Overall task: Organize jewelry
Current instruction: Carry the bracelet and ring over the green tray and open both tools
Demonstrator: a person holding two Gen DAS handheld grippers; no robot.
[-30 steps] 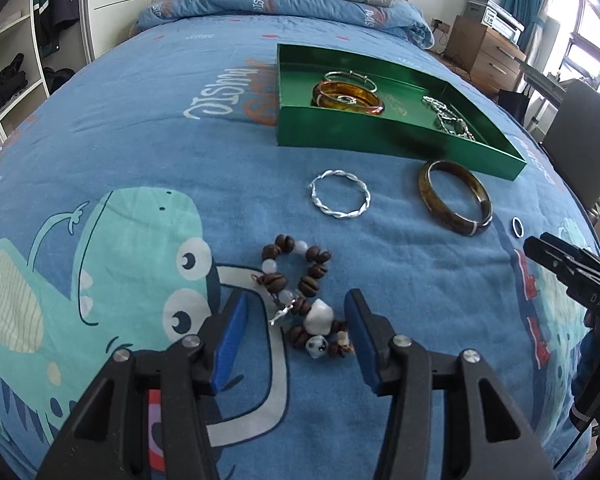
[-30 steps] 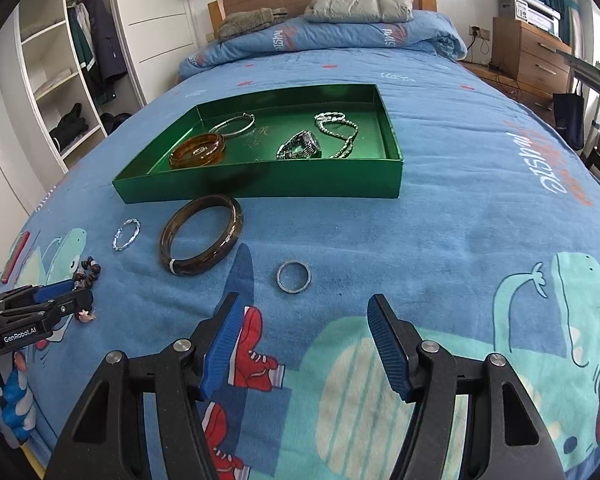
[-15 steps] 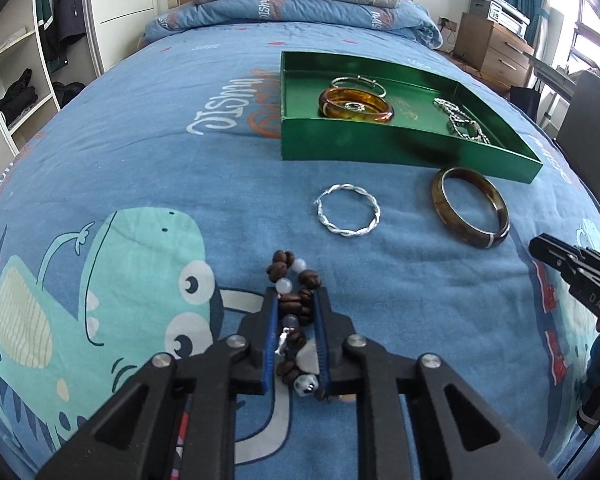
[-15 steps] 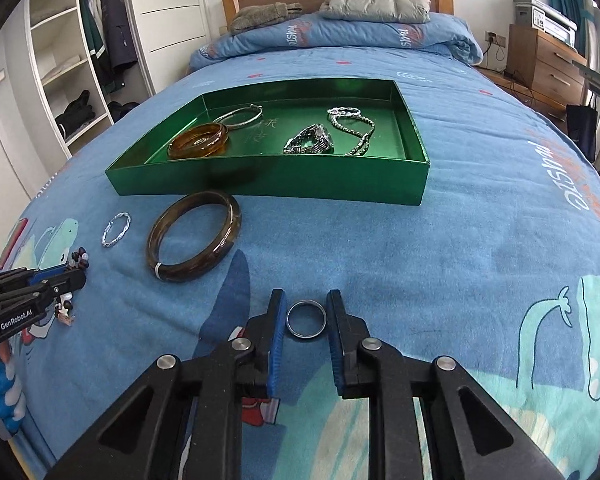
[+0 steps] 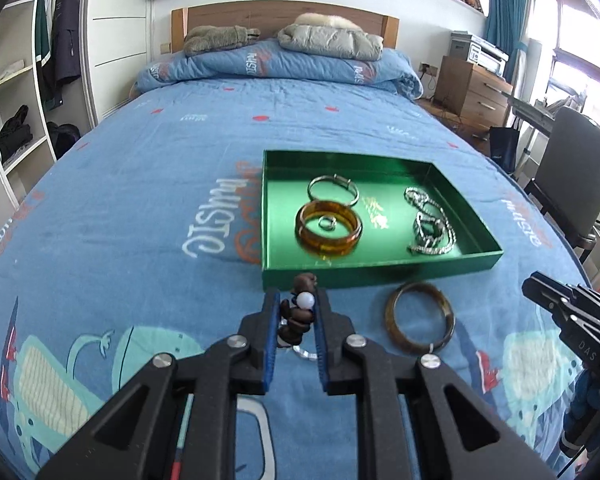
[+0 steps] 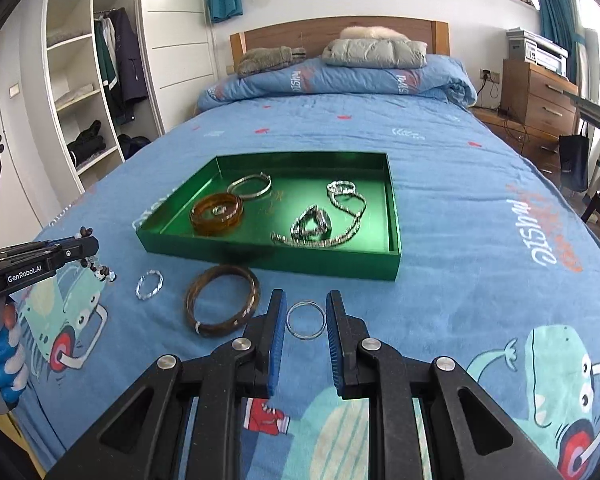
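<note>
Left claw: the left gripper [image 5: 297, 312] pinches the bead bracelet [image 5: 299, 312] between its blue pads; the brown beads and one white bead stick up above the fingertips, and in the right wrist view the strand hangs below it clear of the bedspread [image 6: 480, 208].
Right claw: the right gripper [image 6: 306, 316] pinches the silver ring [image 6: 306, 318], which sits flat between the two blue pads with both pads against its rim.
Twisted bangle: the silver twisted bangle [image 6: 149, 284] lies on the bedspread, near the left gripper and just left of the dark one.
Dark bangle: the dark brown bangle [image 5: 419, 322] lies flat on the bedspread between the two grippers, close in front of the tray's near wall and apart from it.
Tray: the green tray [image 5: 380, 270] rests on the bedspread beyond the loose pieces.
In the tray, left part: an amber bangle [image 5: 328, 234] with a small ring [image 5: 327, 223] inside its circle; behind it, touching or nearly so, a thin silver bangle [image 5: 333, 190].
In the tray, right part: a silver chain [image 5: 432, 226] heaped together with what looks like a watch [image 6: 312, 226].
Far end: a folded blue quilt [image 5: 276, 66], a grey jacket [image 5: 332, 42] on it, and a wooden headboard [image 5: 284, 20].
</note>
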